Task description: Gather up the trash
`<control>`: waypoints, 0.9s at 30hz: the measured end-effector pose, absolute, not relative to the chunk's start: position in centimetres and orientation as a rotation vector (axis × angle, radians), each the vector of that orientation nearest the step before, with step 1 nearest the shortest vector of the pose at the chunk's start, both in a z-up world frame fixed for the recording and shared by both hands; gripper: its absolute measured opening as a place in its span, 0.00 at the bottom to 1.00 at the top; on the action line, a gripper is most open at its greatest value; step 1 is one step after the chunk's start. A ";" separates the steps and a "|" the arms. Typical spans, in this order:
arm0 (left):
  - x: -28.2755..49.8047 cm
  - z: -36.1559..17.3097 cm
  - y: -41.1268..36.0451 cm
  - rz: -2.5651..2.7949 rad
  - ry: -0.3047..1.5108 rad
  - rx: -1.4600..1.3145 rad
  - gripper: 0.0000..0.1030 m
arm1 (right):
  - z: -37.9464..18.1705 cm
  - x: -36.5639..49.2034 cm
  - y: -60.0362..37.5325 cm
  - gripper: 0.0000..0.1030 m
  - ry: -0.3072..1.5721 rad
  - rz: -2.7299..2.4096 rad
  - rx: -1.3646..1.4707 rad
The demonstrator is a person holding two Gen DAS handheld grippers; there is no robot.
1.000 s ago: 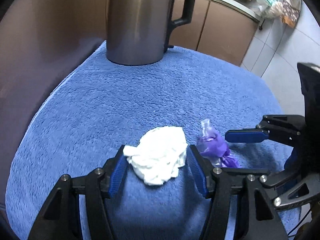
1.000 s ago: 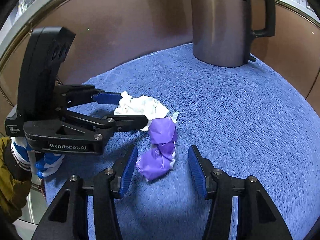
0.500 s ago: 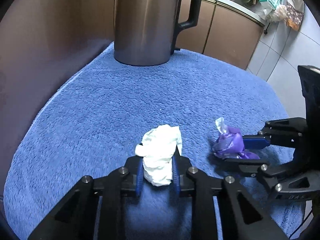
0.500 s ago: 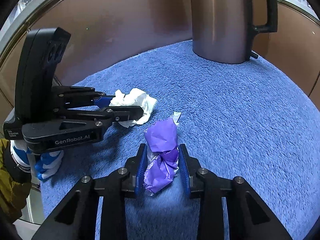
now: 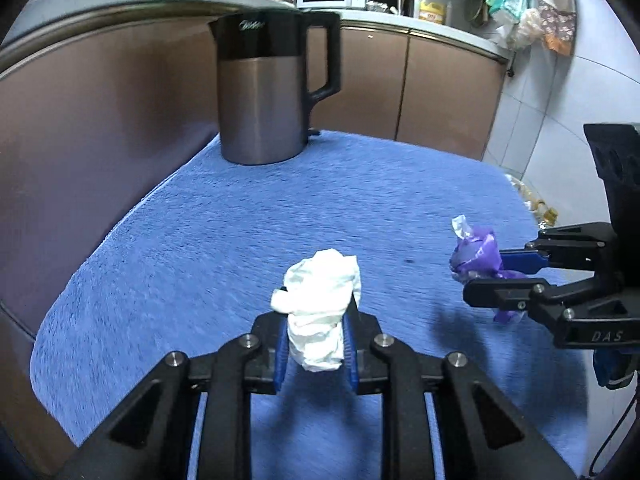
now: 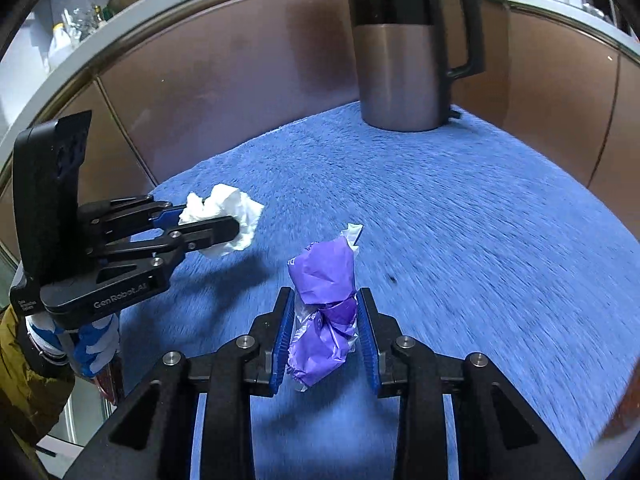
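Observation:
My left gripper is shut on a crumpled white tissue and holds it above the blue towel-covered table. My right gripper is shut on a crumpled purple plastic wrapper and holds it above the same table. In the left wrist view the right gripper with the purple wrapper is at the right. In the right wrist view the left gripper with the tissue is at the left.
A steel kettle with a black handle stands at the table's far end, also in the right wrist view. Brown cabinet fronts and a countertop surround the table. Tiled floor lies to the right.
Both grippers closed on their trash, the left on the tissue and the right on the purple wrapper, then lifted them off the towel and pulled back from the kettle.

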State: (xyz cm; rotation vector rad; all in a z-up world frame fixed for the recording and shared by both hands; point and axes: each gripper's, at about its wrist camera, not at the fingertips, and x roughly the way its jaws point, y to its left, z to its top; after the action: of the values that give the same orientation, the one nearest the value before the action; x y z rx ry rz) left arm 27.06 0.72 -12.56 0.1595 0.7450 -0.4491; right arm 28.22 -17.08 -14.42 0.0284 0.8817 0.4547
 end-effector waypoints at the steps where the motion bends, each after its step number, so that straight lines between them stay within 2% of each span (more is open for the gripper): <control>1: 26.3 -12.2 0.4 -0.444 0.734 0.163 0.20 | -14.0 27.2 -17.7 0.30 0.876 0.447 0.031; 15: 17.0 -8.4 -5.0 -0.404 0.651 0.229 0.20 | -9.8 15.9 -24.3 0.30 0.794 0.359 0.067; 27: 12.3 -7.4 -6.8 -0.279 0.638 0.263 0.20 | -9.5 8.7 -29.8 0.30 0.742 0.274 0.172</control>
State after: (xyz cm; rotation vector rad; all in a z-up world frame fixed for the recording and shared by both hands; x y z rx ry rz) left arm 12.31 -6.77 -7.41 0.2632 0.6376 -0.2786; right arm 8.73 -29.84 -9.46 0.1725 0.7424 0.2737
